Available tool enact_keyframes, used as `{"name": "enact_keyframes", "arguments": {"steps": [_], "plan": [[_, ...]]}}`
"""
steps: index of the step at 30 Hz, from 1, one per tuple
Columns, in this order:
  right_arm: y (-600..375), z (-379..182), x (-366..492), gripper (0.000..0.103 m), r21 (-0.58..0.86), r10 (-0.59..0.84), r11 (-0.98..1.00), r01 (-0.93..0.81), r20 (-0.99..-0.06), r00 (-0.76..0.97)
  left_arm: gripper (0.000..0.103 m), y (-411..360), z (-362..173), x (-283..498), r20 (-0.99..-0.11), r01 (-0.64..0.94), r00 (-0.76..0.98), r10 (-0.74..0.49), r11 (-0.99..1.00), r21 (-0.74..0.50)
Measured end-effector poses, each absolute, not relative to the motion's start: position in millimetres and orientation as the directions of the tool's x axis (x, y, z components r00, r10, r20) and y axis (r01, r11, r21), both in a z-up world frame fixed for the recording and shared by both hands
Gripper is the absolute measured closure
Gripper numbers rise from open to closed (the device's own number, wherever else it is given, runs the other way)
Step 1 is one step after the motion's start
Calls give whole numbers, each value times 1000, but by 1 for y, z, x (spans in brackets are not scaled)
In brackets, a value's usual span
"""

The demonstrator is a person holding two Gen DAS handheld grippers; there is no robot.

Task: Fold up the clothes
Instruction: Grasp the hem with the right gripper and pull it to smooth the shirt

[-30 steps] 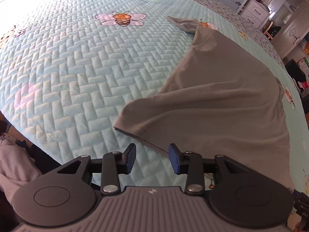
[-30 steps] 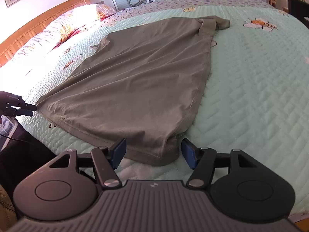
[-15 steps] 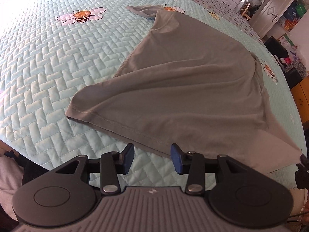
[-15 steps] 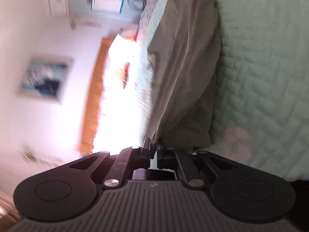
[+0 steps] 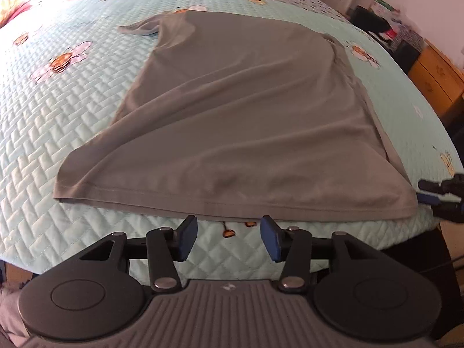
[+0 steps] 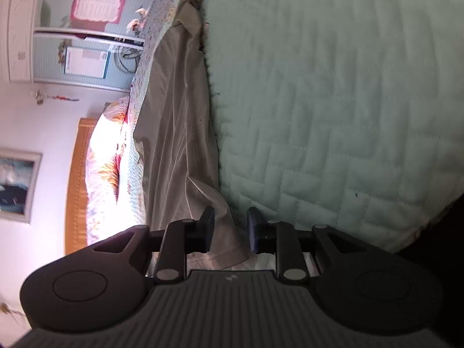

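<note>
My left gripper (image 5: 229, 237) hangs just short of the hem, jaws spread and lately widening, nothing between them. My right gripper (image 6: 230, 229), rolled sideways, has just been opening; a corner of the grey-brown short-sleeved T-shirt (image 5: 246, 110) sits loose between its pads. Beyond, the shirt lies spread on the pale-blue quilted bee-print bedspread (image 5: 72, 110).

The right gripper (image 6: 230, 229) is rolled on its side, its jaws just opened again and standing apart around the near corner of the grey shirt (image 6: 179, 121), pads not pressing it. The shirt stretches away over the pale green quilt (image 6: 333, 101). At far left stands a wooden headboard (image 6: 76, 185).
</note>
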State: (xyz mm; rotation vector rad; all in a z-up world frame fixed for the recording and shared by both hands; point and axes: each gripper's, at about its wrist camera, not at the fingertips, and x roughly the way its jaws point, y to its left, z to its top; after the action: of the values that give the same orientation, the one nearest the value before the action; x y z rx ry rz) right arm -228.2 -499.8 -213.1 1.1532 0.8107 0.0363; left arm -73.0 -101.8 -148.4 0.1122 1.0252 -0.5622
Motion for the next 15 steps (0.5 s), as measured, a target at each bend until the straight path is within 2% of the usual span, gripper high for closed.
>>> {"name": "enact_keyframes", "arguments": {"steps": [2,4,11,12,13,14,15], "plan": [[-491,-196,-224,71,742,357,573,347,-608,710,50,-109,-153,-76,-840,517,368,-399,838,-172],[-483,-186,-218,55,693,334,647,319,-634,698,50,-113,-159,-77,-846,528,344,-407,829,-184],[-470,-183,-166,54,615,331,759,213,-647,687,50,-116,-164,-75,-855,500,336,-394,845,-193],[-468,-184,-161,56,593,324,779,202,-657,681,50,-115,-164,-74,-855,493,338,-393,848,-195],[-465,-185,-156,81,572,317,798,191,-667,674,50,-113,-164,-74,-856,485,339,-391,852,-197],[-463,-185,-152,100,546,296,815,193,-679,672,50,-111,-164,-73,-857,478,339,-389,856,-199],[-467,-184,-152,103,508,228,826,243,-697,680,49,-109,-165,-72,-858,469,340,-384,860,-199]]}}
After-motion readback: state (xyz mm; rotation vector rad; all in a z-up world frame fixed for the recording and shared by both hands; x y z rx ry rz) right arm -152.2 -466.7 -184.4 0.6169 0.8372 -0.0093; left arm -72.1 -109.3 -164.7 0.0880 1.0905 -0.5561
